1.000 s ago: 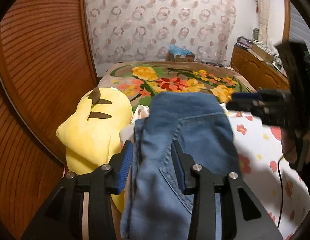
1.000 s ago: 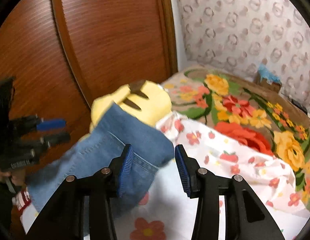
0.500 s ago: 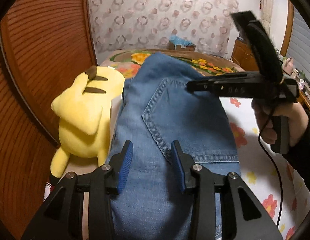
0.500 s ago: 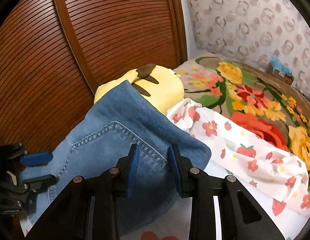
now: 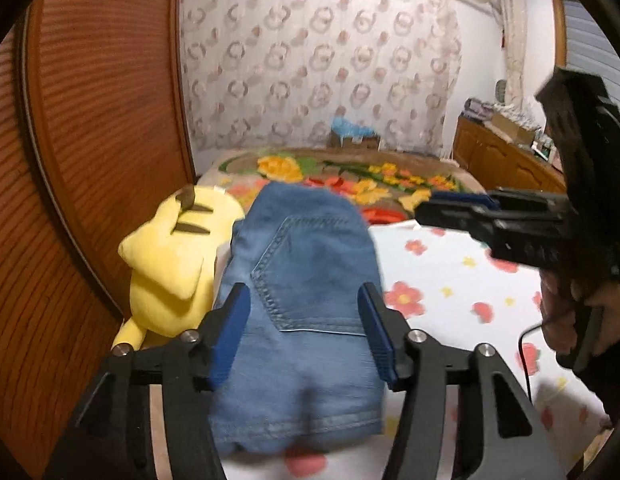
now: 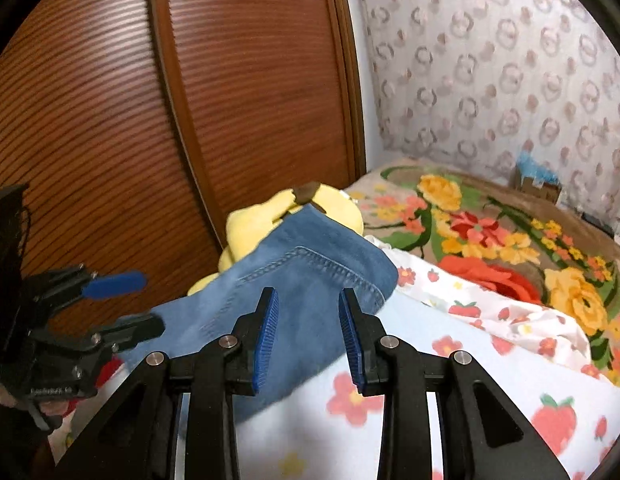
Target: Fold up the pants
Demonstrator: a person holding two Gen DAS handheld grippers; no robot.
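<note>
Pants (image 5: pixel 298 300) now lie folded; your left gripper (image 5: pixel 304 334) just spread, right gripper (image 6: pixel 308 334) narrowed, both empty beside open sheet (image 6: pixel 450 392).

A home bedroom: ahead of the left gripper lies a bed with a white flower-print sheet (image 5: pixel 450 280) and floral blanket (image 6: pixel 490 232), a yellow plush toy (image 5: pixel 170 264), brown slatted wardrobe doors (image 6: pixel 250 100) left, patterned curtain (image 5: pixel 318 64) behind.

A slatted wooden door (image 5: pixel 90 140) fills nine o'clock; a patterned curtain (image 5: pixel 318 68) hangs at twelve; a wooden cabinet (image 5: pixel 506 160) stands at two o'clock.
</note>
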